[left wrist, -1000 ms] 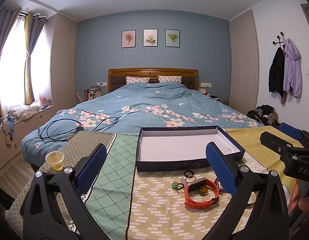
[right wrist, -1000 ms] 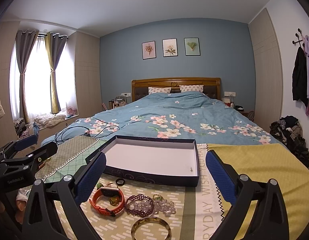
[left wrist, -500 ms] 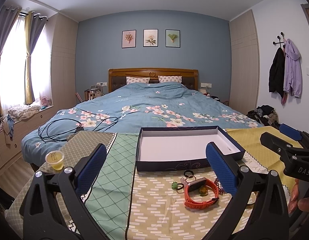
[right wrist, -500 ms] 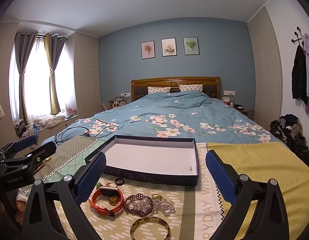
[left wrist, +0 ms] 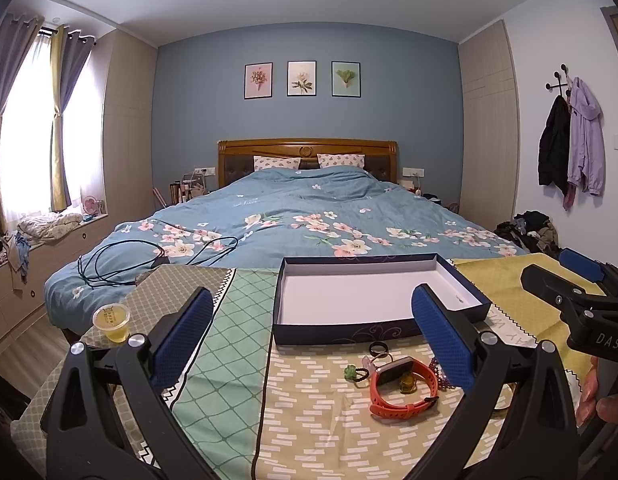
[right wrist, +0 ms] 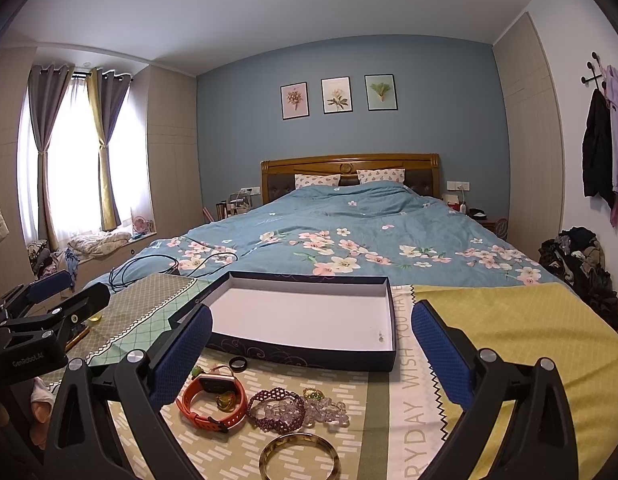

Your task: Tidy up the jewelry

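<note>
Orange watch (right wrist: 211, 403) lies apparently just inside the spread right gripper's (right wrist: 309, 356) left finger.

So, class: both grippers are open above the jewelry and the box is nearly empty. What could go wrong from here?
1. The purple bracelet touches the clear beads; gripping one may drag the other.
2. The small yellow piece sits inside the orange watch strap, so lifting the watch may flick it off.
3. The bangle lies flat on soft cloth; the right gripper may slip off it.
</note>
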